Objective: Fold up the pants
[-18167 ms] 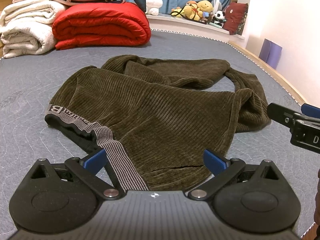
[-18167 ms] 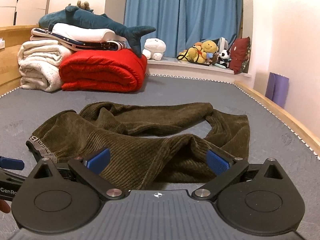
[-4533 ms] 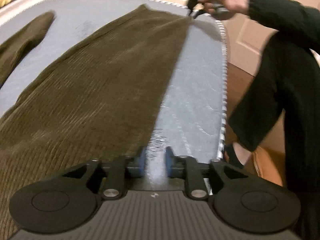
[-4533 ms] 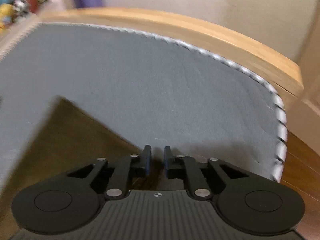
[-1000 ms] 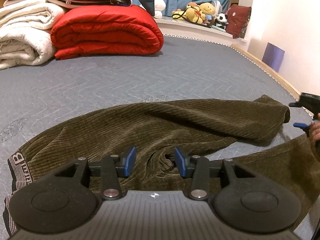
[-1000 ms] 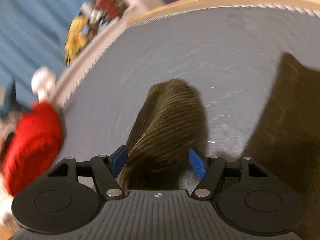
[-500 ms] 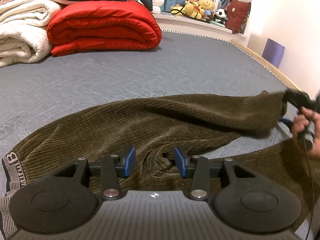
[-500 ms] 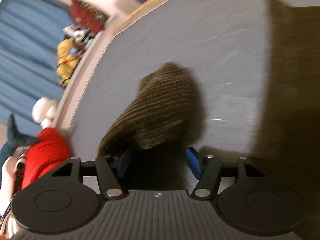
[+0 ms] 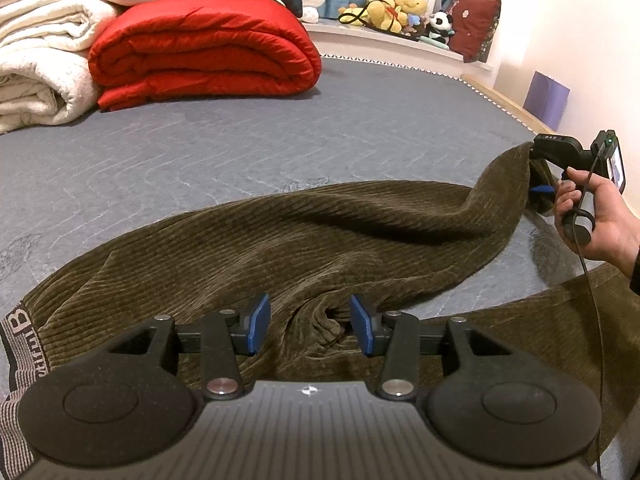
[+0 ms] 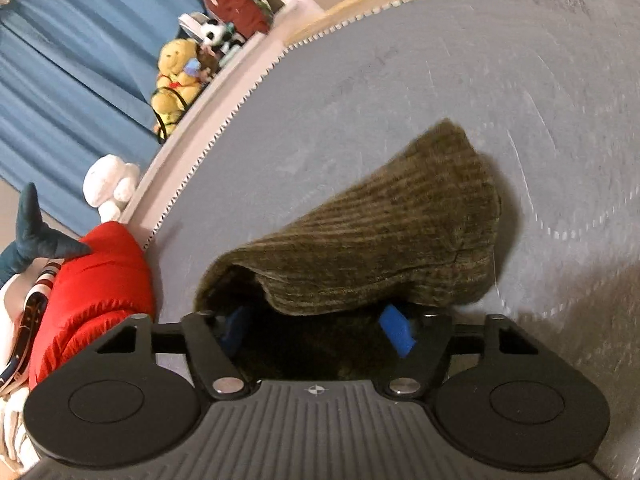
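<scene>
Olive corduroy pants lie spread on the grey mattress, waistband at the left edge, one leg running right. My left gripper is open, its blue pads either side of a bunched fold at the crotch, not closed on it. My right gripper is at the far right, at the leg's hem, which is lifted off the mattress. In the right wrist view the hem drapes over the open right gripper, with cloth between the blue pads.
A red folded duvet and white blankets are stacked at the back left. Stuffed toys sit on the ledge by blue curtains. The bed's wooden edge and a purple box are at the right.
The right gripper has come onto the leg's hem and lifted it, so the cloth now drapes over its fingers. The left gripper has stayed open at the crotch fold.
</scene>
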Available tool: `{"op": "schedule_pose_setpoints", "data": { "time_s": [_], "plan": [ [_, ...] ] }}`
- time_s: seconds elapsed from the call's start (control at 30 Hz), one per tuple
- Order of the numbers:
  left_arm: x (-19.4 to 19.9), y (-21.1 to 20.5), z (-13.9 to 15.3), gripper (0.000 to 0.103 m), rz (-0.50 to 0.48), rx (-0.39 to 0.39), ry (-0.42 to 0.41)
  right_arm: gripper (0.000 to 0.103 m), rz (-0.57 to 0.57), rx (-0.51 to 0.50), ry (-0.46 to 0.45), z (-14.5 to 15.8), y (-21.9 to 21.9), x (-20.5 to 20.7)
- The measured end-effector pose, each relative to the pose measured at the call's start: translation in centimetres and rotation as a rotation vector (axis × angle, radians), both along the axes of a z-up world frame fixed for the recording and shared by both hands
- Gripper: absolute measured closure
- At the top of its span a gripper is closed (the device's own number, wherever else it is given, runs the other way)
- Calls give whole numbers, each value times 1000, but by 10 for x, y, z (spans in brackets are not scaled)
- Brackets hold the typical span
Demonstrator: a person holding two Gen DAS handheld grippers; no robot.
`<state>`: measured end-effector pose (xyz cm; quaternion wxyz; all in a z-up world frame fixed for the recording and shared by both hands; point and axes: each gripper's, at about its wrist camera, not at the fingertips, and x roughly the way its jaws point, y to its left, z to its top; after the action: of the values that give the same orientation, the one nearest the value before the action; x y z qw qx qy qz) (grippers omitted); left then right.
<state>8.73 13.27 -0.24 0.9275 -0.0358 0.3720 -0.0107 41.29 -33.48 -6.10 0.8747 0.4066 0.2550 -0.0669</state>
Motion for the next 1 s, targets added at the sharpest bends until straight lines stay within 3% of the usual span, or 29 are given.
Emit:
{"op": "schedule_pose_setpoints", "data": {
  "time_s": [0.07,0.1,0.13,0.5,0.63,0.7,0.77,0.8,0.83,0.87,1.0],
  "plan": [
    [-1,0,0,53,-2,-2,-2,66,15,-24,-11,5,-2,-1],
    [-1,0,1,53,-2,-4,-3,94,23,-39,-19,9,-5,-3],
    [-2,0,2,53,-3,-5,-5,100,26,-61,-27,14,-7,-4],
    [-6,0,4,50,-2,3,-13,103,98,-437,-171,95,-28,-66],
    [-4,1,3,50,0,1,-7,103,174,-439,-39,84,-45,-76],
    [-4,0,4,50,1,2,-9,99,194,-378,36,64,-51,-80],
    [-3,0,4,49,1,1,-7,80,183,-269,93,43,-58,-82],
    [-3,0,3,49,1,1,-5,45,173,-218,115,33,-59,-81],
    [-3,0,3,49,0,2,-4,16,159,-160,140,23,-59,-77],
    [-3,-1,3,48,-4,4,-3,12,144,-121,156,14,-58,-76],
    [-3,1,2,46,-10,6,-2,13,48,54,124,-5,-64,-67]
  ]
}}
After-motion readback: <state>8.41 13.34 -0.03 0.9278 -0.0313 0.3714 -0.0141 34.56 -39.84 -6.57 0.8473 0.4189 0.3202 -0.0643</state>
